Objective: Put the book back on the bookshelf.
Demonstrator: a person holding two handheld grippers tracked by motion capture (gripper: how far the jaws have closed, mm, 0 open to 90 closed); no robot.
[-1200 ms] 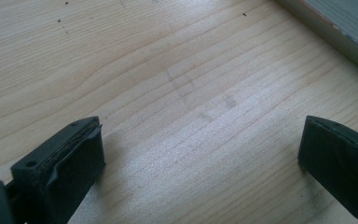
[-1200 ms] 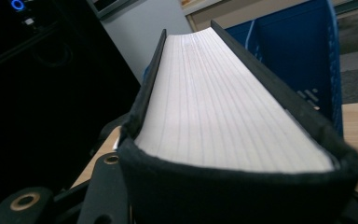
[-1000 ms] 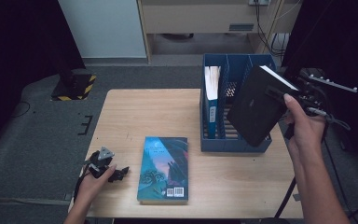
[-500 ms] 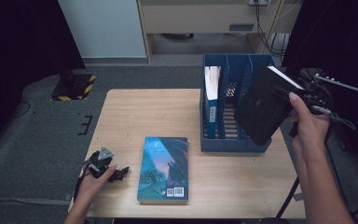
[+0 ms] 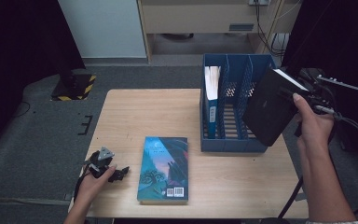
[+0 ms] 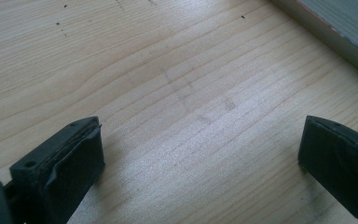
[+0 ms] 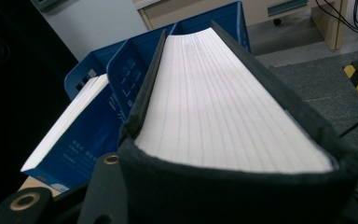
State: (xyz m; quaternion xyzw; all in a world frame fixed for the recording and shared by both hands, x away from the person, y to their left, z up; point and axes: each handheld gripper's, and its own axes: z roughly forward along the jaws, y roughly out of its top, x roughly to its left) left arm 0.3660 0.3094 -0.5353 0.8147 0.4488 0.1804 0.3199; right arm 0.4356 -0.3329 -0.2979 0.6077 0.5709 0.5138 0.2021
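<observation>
A thick black book [image 5: 271,106] is clamped in the right gripper [image 5: 313,100] and held tilted over the right end of the blue file rack [image 5: 233,140], while the left gripper [image 5: 109,170] is parked wide open on the table [image 5: 158,112] beside a blue paperback [image 5: 164,169].

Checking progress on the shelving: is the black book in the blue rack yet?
Out. The black book hangs tilted in the right hand-held gripper, beside the blue rack.

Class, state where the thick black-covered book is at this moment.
In the high view, the thick black-covered book hangs tilted in the right gripper, at the right end of the blue file rack.
</observation>
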